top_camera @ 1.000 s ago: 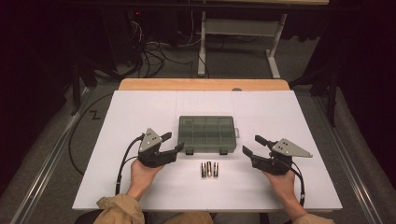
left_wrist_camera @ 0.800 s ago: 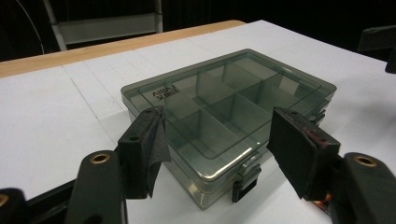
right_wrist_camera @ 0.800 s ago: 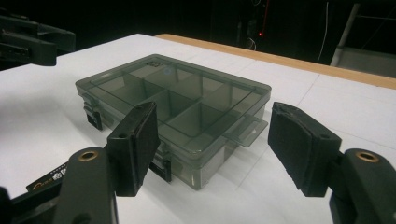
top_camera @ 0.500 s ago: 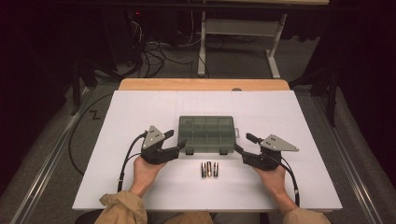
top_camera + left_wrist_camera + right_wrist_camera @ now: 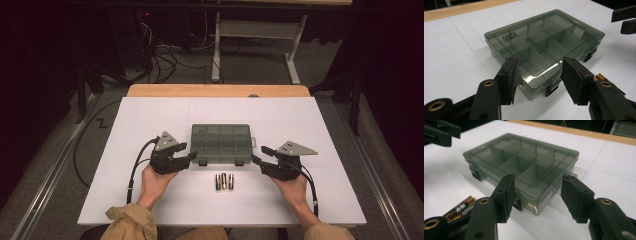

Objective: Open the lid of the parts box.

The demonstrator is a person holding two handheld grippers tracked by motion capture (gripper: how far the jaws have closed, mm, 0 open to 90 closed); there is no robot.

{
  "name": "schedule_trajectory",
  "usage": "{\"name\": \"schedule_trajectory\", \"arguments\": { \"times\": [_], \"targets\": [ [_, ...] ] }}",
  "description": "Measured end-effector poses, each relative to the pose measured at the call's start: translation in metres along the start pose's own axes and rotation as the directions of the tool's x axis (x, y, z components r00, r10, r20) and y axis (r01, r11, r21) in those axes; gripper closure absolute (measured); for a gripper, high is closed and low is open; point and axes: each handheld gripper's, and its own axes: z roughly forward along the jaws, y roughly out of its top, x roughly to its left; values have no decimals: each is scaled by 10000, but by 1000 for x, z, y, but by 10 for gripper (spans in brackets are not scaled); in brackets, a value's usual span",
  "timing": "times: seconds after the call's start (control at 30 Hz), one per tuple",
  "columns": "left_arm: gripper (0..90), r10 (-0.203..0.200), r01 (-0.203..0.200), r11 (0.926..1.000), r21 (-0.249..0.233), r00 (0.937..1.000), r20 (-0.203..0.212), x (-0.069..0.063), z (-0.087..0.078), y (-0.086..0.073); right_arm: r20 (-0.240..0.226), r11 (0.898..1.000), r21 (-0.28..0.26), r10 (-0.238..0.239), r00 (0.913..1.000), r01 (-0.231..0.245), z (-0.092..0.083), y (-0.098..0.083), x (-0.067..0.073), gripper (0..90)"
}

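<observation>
Both the left gripper (image 5: 192,155) and right gripper (image 5: 256,158) have just been closing, jaws half-open astride the box's (image 5: 221,143) near corners, gripping nothing; the 3 batteries (image 5: 224,181) are partly cut off in the right gripper view

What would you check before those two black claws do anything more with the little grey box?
1. Lid of the compartment box shut: ok, both front latches look down.
2. Left gripper lined up on the box's near left corner: ok; its jaws have just been closing, the corner between them, pads apart from it.
3. Right gripper at the near right corner: ok; jaws likewise closing, not yet pressing.
4. Batteries out of the way: ok, they lie in front of the box, apart from both grippers.
5. Compartments empty: ok, none holds anything through the lid.
6. Latches locked tight: cannot tell.
</observation>
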Motion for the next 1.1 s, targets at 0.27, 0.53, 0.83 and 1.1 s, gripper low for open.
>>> {"name": "schedule_trajectory", "arguments": {
  "times": [0.27, 0.53, 0.83, 1.1],
  "targets": [
    [511, 141, -115, 9981, 613, 9990, -421, 2, 2, 1, -8, 9952, 948, -230, 9997, 230, 3, 3, 1, 584],
    [568, 499, -418, 9901, 1341, 9971, -574, -1, 4, -2, 64, 9846, 1713, -358, 9993, 342, 4, 7, 1, 713],
    [680, 627, -408, 9773, 2077, 9930, -999, 2, 7, -2, -298, 9637, 2622, -435, 9986, 498, 11, 9, -1, 866],
    [788, 758, -361, 9635, 2652, 9871, -1411, 6, 11, -5, -304, 9486, 3113, -494, 9983, 564, 15, 9, -2, 900]
  ]
}}
